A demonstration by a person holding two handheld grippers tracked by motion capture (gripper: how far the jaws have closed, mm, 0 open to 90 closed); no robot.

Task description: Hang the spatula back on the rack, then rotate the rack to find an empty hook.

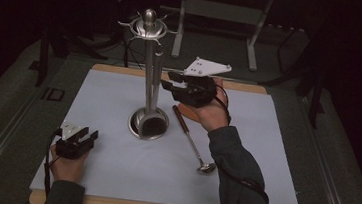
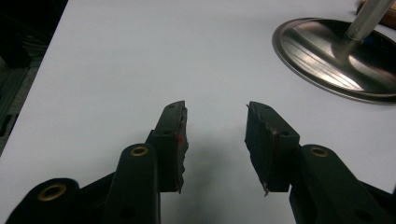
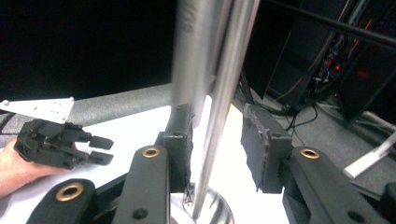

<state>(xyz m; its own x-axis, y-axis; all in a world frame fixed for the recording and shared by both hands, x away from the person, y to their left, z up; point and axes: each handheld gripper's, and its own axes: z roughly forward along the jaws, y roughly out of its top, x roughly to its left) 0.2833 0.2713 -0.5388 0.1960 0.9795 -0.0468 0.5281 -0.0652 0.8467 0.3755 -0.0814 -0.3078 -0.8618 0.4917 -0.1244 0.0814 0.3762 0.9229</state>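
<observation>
The right gripper (image 1: 170,81) is holding its jaws apart around the stand's thin pole (image 3: 224,107), with a flat steel utensil (image 3: 194,60) hanging just beside that pole; in the right gripper view the pole is running up between the two pads, close against the left one, and a clear gap is showing at the other pad, so nothing is being pinched. Whether the left pad is actually touching the metal I cannot tell. The right hand (image 1: 208,109) is sitting raised off the table, wrist cocked, gripper pointing level toward the stand (image 1: 147,73), the dark sleeve reaching in from the near edge.

The stand is rising from a round metal base (image 1: 148,124) near the middle of the pale mat (image 1: 113,156), its hooks spreading out at the top. A ladle (image 1: 192,143) with a wooden handle is lying on the mat just under the right hand, bowl toward the person.

The left gripper (image 1: 87,138) is resting low at the near left of the mat, jaws standing wide apart over bare mat, gripping nothing, well away from the base.
</observation>
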